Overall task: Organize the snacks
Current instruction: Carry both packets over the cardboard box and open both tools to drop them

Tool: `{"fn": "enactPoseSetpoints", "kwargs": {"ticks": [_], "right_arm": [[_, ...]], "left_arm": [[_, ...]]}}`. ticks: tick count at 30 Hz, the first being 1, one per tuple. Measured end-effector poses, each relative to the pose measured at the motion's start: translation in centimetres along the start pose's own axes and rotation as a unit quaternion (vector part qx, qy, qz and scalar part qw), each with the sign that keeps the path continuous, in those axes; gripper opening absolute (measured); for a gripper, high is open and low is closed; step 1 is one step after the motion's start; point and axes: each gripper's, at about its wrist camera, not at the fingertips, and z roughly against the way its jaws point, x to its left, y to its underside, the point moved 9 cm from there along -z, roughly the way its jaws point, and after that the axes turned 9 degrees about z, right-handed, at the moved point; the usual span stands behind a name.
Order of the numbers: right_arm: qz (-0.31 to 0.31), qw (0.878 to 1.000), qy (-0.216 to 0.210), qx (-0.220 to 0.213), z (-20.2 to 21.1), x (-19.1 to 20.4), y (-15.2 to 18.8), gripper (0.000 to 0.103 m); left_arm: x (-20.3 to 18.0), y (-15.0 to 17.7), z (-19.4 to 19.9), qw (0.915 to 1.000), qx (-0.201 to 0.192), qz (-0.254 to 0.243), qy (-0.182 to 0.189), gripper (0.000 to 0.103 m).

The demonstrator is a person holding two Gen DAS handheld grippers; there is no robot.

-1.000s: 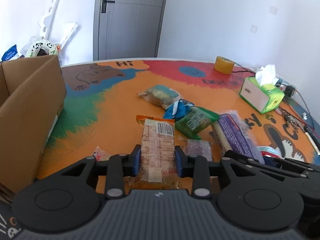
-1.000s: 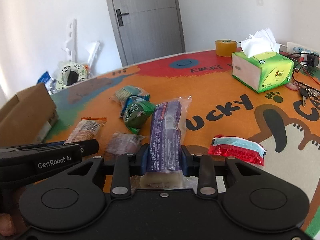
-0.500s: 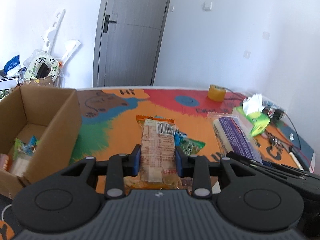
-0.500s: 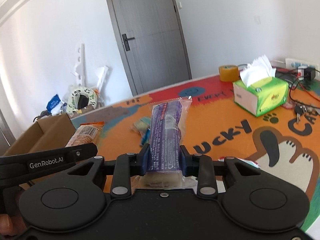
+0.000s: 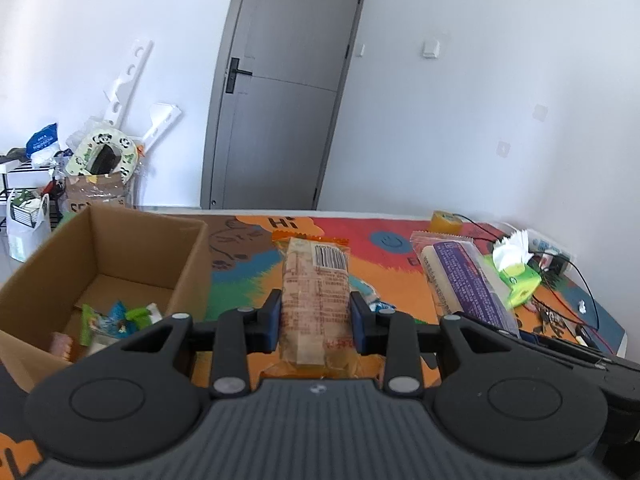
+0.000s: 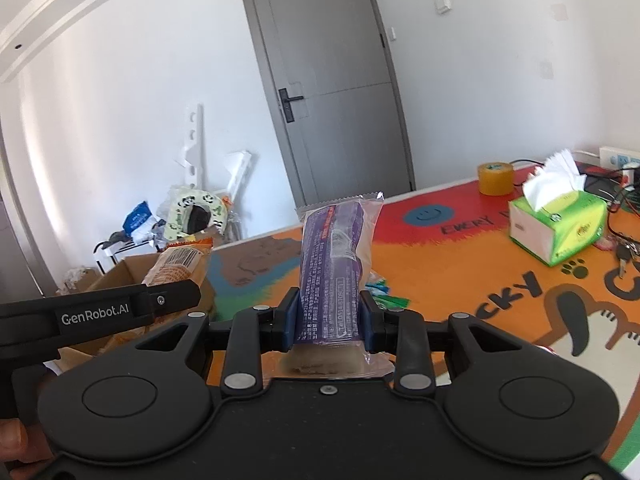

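Snacks were in both grippers. The left gripper [image 5: 316, 316] was closed tight on an orange cracker pack [image 5: 316, 292], with its blue pads [image 5: 273, 318] pressing the two long sides. The pack stuck out past the pads, up off the table, with its barcode end far from the camera. The right gripper [image 6: 330, 316] was closed tight on a purple snack bar [image 6: 332, 276] in a clear wrapper, held the same way and also up in the air. In the left view, the purple bar showed just to the right of the cracker pack.

A cardboard box [image 5: 132, 240] stood open on the left side of the colourful table mat [image 6: 460, 264]. A few small snack packs [image 5: 116, 318] lay at the bottom of it. The cracker pack was near the box but not over it. More small green and blue packs [image 6: 384, 294] lay on the mat, under and behind the held snacks.

A green tissue box [image 6: 560, 228] and a roll of yellow tape [image 6: 496, 178] sat far off on the right side of the mat. A grey door [image 5: 288, 92] stood shut behind the table
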Motion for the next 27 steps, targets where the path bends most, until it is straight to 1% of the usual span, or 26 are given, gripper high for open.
{"fn": "enactPoseSetpoints", "kwargs": {"ticks": [9, 19, 27], "right_arm": [[0.008, 1.000, -0.018, -0.012, -0.3, 2.7, -1.3, 0.031], [0.020, 0.999, -0.039, -0.017, -1.1, 5.5, -2.3, 0.031], [0.023, 0.997, -0.070, -0.013, -2.5, 8.4, -2.6, 0.031]], "left_arm": [[2.7, -1.7, 1.5, 0.9996, -0.019, 0.016, -0.011, 0.033], [5.1, -2.9, 2.0, 0.9986, -0.032, 0.035, -0.021, 0.033], [7.9, -3.6, 1.9, 0.9973, -0.036, 0.050, -0.040, 0.033]]}}
